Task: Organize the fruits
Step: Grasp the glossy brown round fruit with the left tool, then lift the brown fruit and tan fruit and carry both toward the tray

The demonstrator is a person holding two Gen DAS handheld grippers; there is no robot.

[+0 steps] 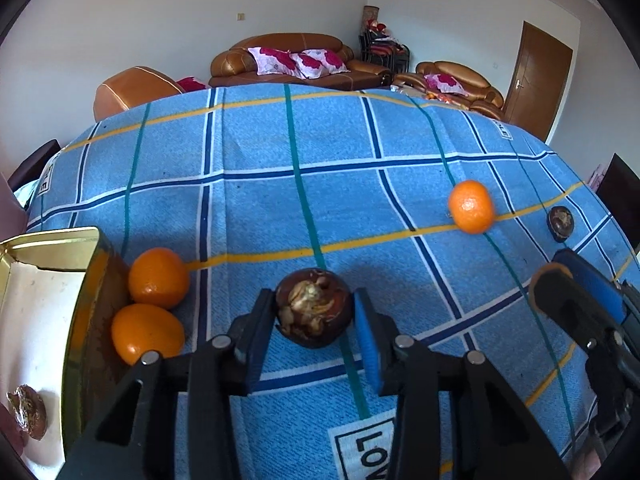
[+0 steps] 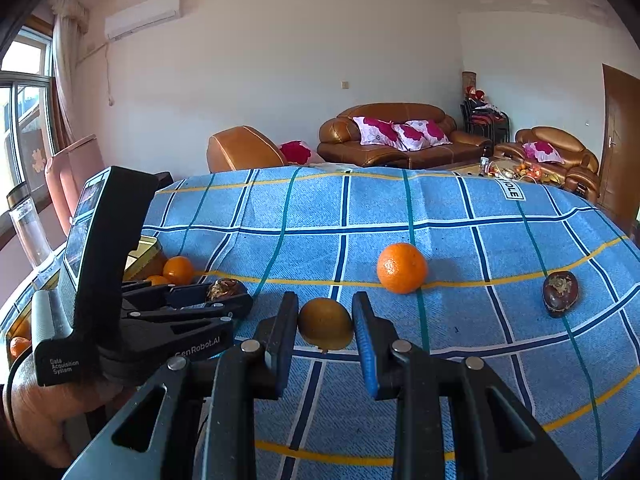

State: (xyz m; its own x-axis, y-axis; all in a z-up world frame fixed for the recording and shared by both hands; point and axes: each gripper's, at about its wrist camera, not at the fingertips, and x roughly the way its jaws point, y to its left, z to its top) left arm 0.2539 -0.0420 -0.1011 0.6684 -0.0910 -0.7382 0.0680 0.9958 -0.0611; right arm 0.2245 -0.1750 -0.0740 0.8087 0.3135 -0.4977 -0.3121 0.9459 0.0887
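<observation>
My left gripper (image 1: 314, 312) is shut on a dark brown mangosteen (image 1: 314, 307) just above the blue checked cloth (image 1: 320, 184). Two oranges (image 1: 158, 278) (image 1: 147, 336) lie against the gold tin box (image 1: 86, 320) at the left; another mangosteen (image 1: 28, 412) lies inside it. My right gripper (image 2: 325, 322) is shut on an orange (image 2: 325, 323) that sits in shadow. A loose orange (image 2: 401, 267) and a mangosteen (image 2: 560, 287) lie further right on the cloth. The left gripper with its mangosteen (image 2: 226, 289) shows in the right wrist view.
The gold box (image 2: 146, 254) stands at the table's left edge, with oranges (image 2: 178, 269) beside it. A clear bottle (image 2: 28, 224) and pink chair (image 2: 76, 172) stand left of the table. Brown sofas (image 2: 400, 136) stand behind.
</observation>
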